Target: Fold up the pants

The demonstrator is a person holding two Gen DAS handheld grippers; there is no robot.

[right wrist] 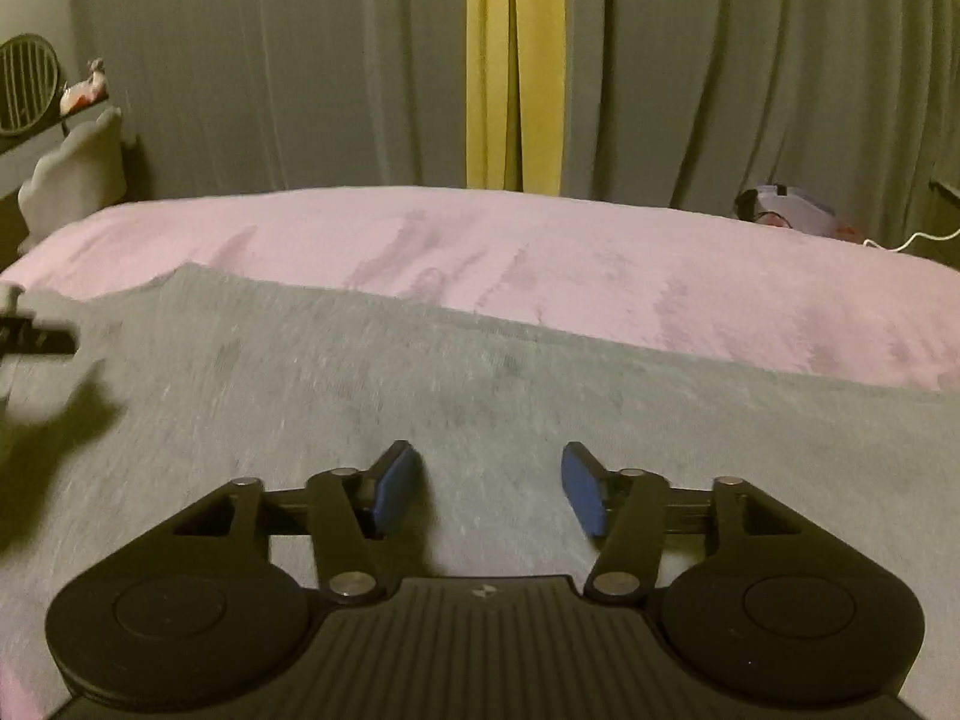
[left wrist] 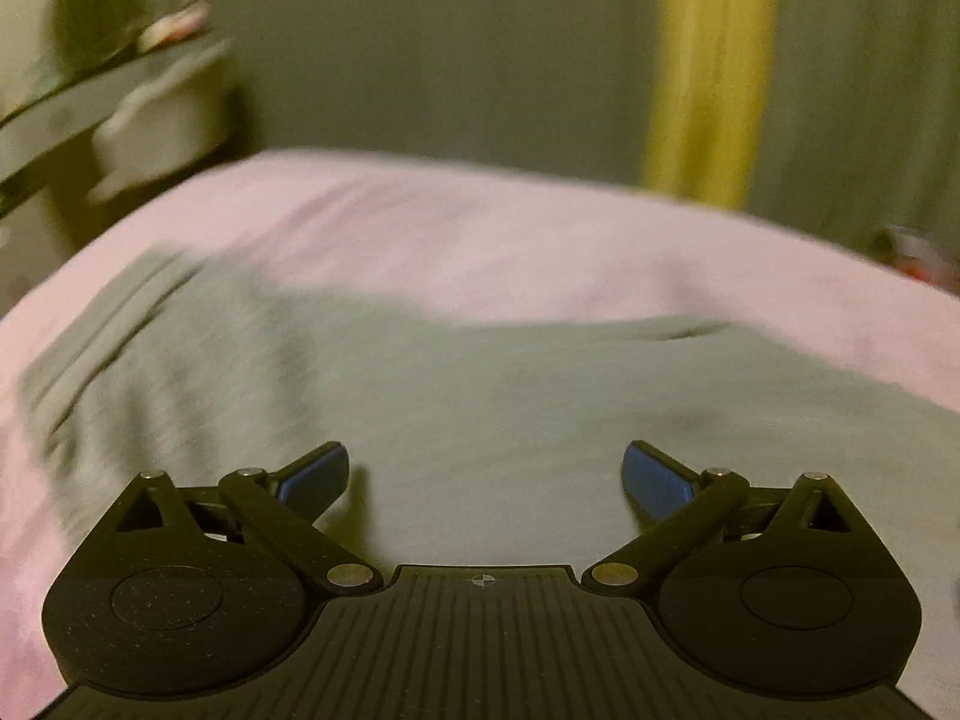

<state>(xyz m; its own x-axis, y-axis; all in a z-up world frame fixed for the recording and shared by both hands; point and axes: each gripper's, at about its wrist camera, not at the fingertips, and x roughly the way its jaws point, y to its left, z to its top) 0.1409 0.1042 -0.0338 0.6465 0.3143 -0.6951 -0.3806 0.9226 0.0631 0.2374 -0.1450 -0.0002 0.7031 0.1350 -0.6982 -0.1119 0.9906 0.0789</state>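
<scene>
Left wrist view: my left hand-held gripper [left wrist: 485,480] is spread wide, its blue pads [left wrist: 315,475] far apart with nothing between them, released and hanging over the grey pants [left wrist: 456,408]. The pants lie flat on the pink blanket [left wrist: 480,228] that covers the bed, filling the space right ahead of and beneath this gripper. Ahead and to the left of the gripper the cloth ends in a band with parallel seams [left wrist: 102,324]; the picture is smeared there, so I cannot tell whether that is the waistband or a hem. Beyond the blanket hang grey curtains [left wrist: 420,48] with a yellow strip [left wrist: 708,72] ahead and to the right.

In the right wrist view my right hand-held gripper [right wrist: 489,486] stands partly spread, its pads [right wrist: 396,483] clear of each other, and no cloth is pinched between them. It too is released, just above the pants [right wrist: 480,372], which stretch across ahead of it and to both sides. The far edge of the pants runs slantwise ahead of the gripper, with bare pink blanket [right wrist: 540,252] past it. At the far left of this gripper a dark part of my other gripper [right wrist: 36,336] reaches in over the cloth, casting a shadow beneath. Farther off, to the left, a round fan grille [right wrist: 27,84] sits on a shelf, and ahead to the right a small heap of things [right wrist: 786,210] and a white cord [right wrist: 912,240] lie past the bed's edge.
</scene>
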